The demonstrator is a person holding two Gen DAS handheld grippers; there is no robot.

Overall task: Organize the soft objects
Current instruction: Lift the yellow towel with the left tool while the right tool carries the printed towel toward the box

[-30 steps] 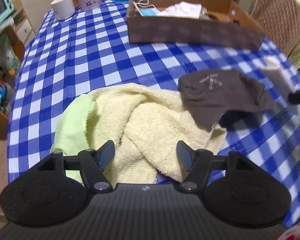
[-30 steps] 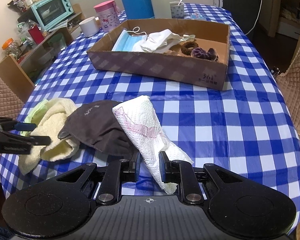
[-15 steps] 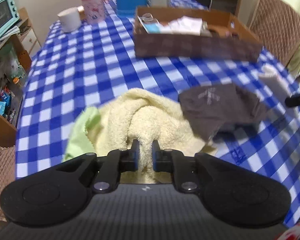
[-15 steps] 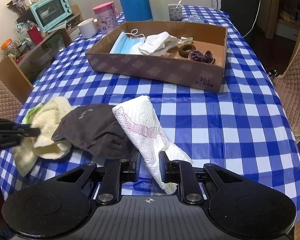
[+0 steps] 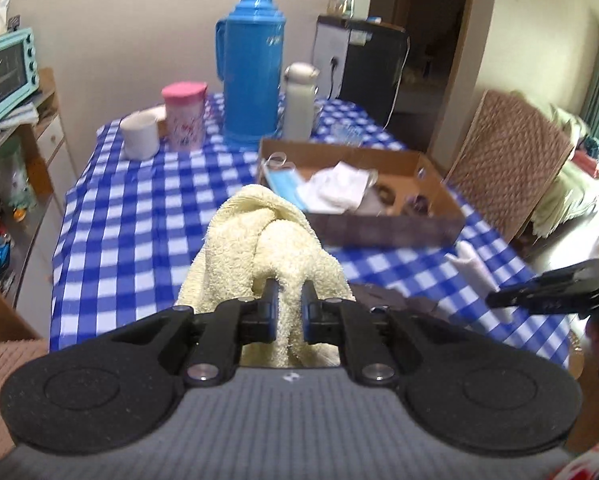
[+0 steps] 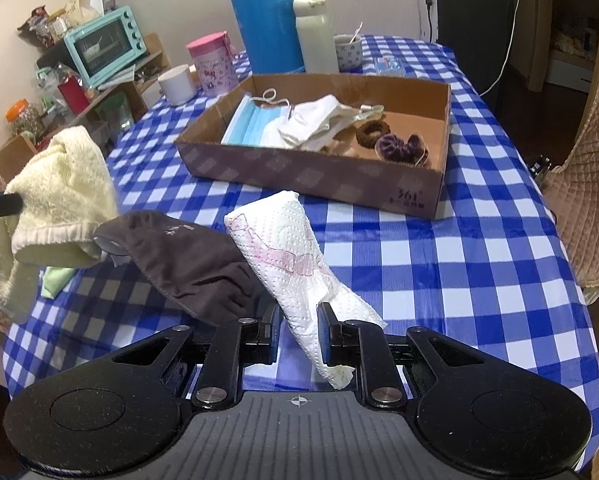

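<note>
My left gripper [image 5: 287,304] is shut on a pale yellow towel [image 5: 275,240], which hangs lifted above the table's left front corner [image 6: 63,184]. Under it a light green cloth [image 6: 57,280] lies on the checked tablecloth. A dark brown cloth [image 6: 187,256] lies beside it, one edge touching the hanging towel. My right gripper [image 6: 298,328] is shut on a rolled white paper towel [image 6: 283,240] that leans over the brown cloth. Behind stands a cardboard box [image 6: 311,172] holding a blue face mask [image 6: 251,124], a white cloth [image 6: 319,124] and scrunchies [image 6: 395,144].
At the table's far end stand a blue thermos [image 6: 267,12], a white bottle [image 6: 315,36], a pink cup [image 6: 211,64] and a white mug [image 6: 175,84]. A quilted chair [image 6: 587,168] flanks the right side. A shelf with a teal oven [image 6: 103,48] is at the left.
The left jaws shut on the yellow towel, then rose and tilted up, lifting it off the table and baring the green cloth. The right gripper kept still on the paper towel.
</note>
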